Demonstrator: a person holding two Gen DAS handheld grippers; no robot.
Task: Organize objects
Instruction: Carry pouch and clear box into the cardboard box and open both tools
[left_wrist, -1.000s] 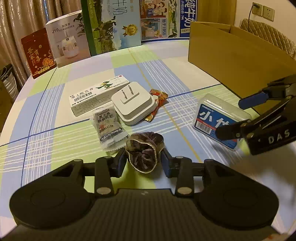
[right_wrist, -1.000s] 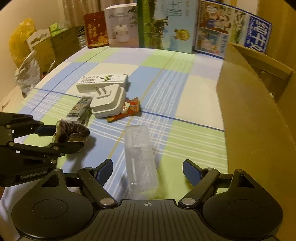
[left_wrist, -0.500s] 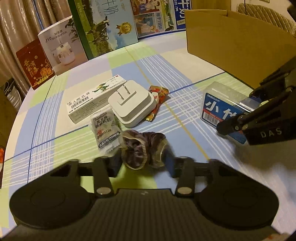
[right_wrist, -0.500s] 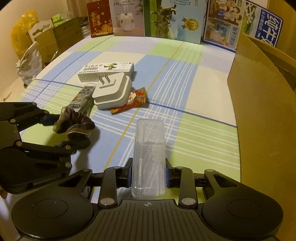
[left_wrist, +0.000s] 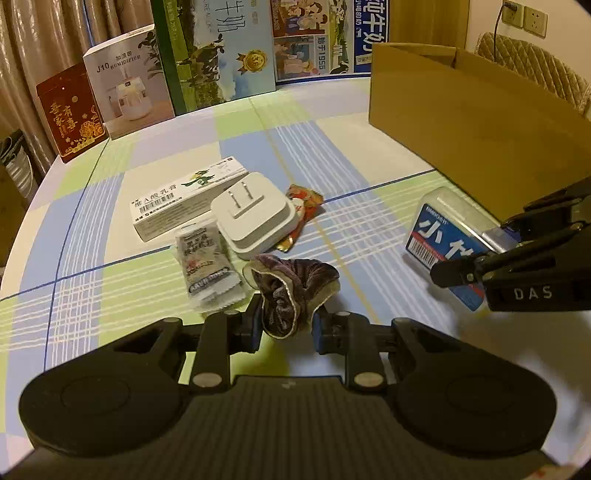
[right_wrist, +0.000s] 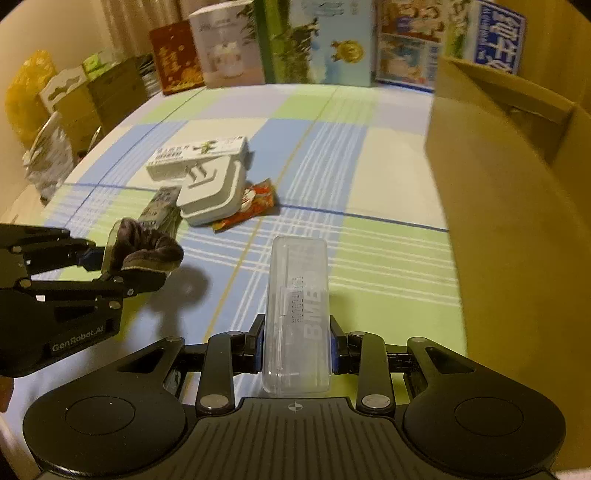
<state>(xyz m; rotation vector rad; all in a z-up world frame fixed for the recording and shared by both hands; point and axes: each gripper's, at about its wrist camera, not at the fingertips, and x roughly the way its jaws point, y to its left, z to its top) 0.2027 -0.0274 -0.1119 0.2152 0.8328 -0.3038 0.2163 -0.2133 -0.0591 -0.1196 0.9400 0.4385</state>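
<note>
We hold the scrunchie (left_wrist: 291, 291) clenched in our left gripper (left_wrist: 286, 326) and the clear plastic case (right_wrist: 297, 314) in our right gripper (right_wrist: 297, 350), both probably lifted off the table (left_wrist: 332, 147). We judge this the carrying step; next, both must go over the cardboard box (left_wrist: 461, 110) rim before releasing.

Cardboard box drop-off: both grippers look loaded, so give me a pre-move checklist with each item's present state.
1. Left gripper shut on the velvet scrunchie: ok.
2. Right gripper shut on the clear plastic case: ok.
3. Both items lifted off the checked tablecloth: ok, shadows lie below them.
4. Cardboard box open at the top: ok.
5. Free room inside the box: cannot tell.
6. Charger plug, ointment box and snack packets off the path: ok.
</note>
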